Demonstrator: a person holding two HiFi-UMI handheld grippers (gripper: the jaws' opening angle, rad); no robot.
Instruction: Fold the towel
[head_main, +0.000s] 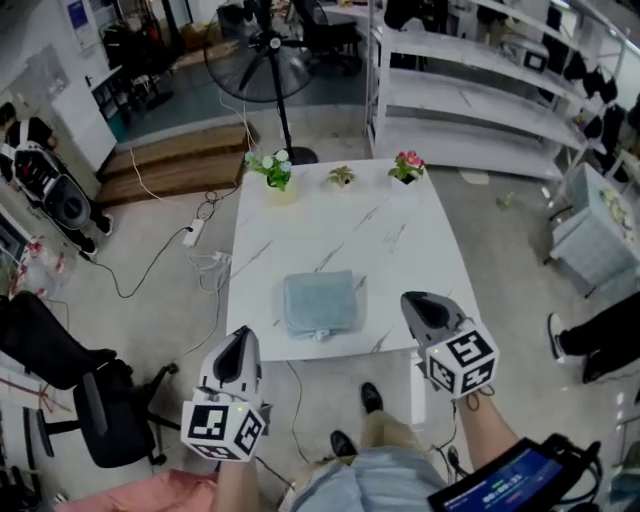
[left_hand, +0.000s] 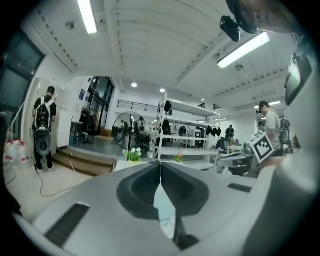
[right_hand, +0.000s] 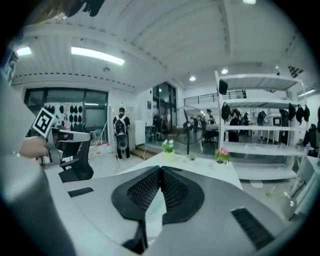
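Holding the left gripper (left_hand: 160, 167) shut, pads meeting at the tips, gripping nothing. Holding the right gripper (right_hand: 160, 172) shut as well, ribbed pads touching at the tips, nothing caught between them.

Hovering both above the near edge of the table (head_main: 400, 235), one by each near corner, marker cubes toward the body and jaws pointing roughly to 12 o'clock. Flanking the towel (head_main: 320, 303) without touching it: left gripper at about 7 o'clock from it, right gripper at about 3 to 4 o'clock.

Looking down on the towel as a folded grey-blue rectangle, lying flat on the near half of the table, at about 6 o'clock from the table's centre and well apart from everything else on it.

Passing outward: three potted plants (head_main: 341, 178) standing in a row along the far edge at 12 o'clock; a fan (head_main: 262, 55) beyond them at 11 o'clock; white shelves (head_main: 470, 90) at 1 o'clock; a black chair (head_main: 100, 400) on the floor at 8 o'clock.
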